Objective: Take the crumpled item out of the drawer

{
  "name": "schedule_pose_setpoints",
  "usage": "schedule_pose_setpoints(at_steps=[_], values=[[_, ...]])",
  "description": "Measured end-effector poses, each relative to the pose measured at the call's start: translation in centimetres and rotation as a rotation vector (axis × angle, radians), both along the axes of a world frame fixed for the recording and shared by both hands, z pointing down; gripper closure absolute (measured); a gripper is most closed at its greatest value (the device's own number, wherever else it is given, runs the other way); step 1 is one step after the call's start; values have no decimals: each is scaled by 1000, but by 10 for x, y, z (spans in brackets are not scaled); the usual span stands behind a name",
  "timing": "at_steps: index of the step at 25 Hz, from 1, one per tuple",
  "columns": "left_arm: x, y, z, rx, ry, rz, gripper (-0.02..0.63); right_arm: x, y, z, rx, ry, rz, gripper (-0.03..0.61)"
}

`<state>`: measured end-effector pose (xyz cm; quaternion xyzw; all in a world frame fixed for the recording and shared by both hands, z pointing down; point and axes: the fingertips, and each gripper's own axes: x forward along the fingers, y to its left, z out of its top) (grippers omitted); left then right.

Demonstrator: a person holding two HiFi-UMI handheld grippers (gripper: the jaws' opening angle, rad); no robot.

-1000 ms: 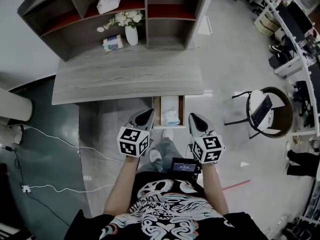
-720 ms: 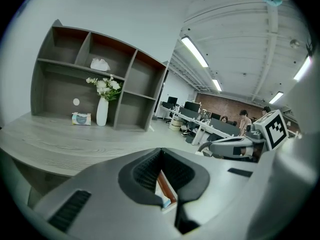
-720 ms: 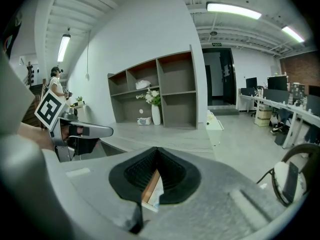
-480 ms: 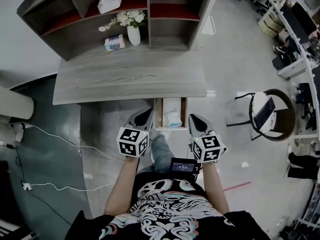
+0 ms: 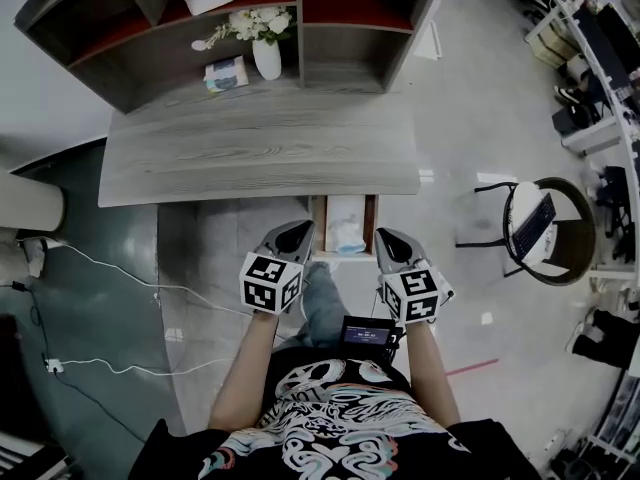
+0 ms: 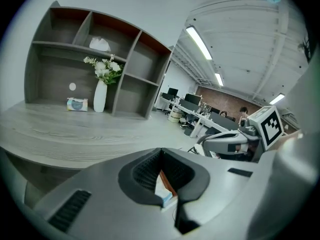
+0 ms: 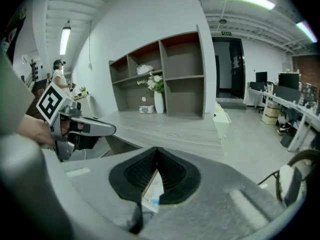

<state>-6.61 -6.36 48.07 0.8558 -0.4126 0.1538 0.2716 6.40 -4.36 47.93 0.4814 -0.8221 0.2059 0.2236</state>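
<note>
Below the desk's front edge an open wooden drawer (image 5: 372, 226) holds the crumpled item (image 5: 346, 232), white and pale blue. My left gripper (image 5: 297, 232) hovers just left of the drawer front, shut and empty. At the drawer's right stands my right gripper (image 5: 386, 241), also shut and empty. In the left gripper view the left gripper (image 6: 160, 150) has its tips together, and the crumpled item (image 6: 163, 194) shows through the gap lower down. The right gripper (image 7: 157, 149) in its own view frames the crumpled item (image 7: 152, 193) the same way.
The grey desk (image 5: 260, 153) carries a shelf unit with a flower vase (image 5: 266, 58) and a tissue box (image 5: 226, 72). A round chair (image 5: 545, 230) stands to the right. White cables (image 5: 120, 278) run over the floor at left. The person's leg is below the drawer.
Both grippers stay shut beside the drawer front, almost unmoved. The head view has shifted slightly, and the person's foot has drawn back from under the drawer.
</note>
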Motion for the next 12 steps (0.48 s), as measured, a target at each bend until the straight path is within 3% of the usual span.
schedule_pose_setpoints(at_steps=[12], values=[[5,-2,57,-113,-58,52,612,8,-12,57,-117,60,-51,574]])
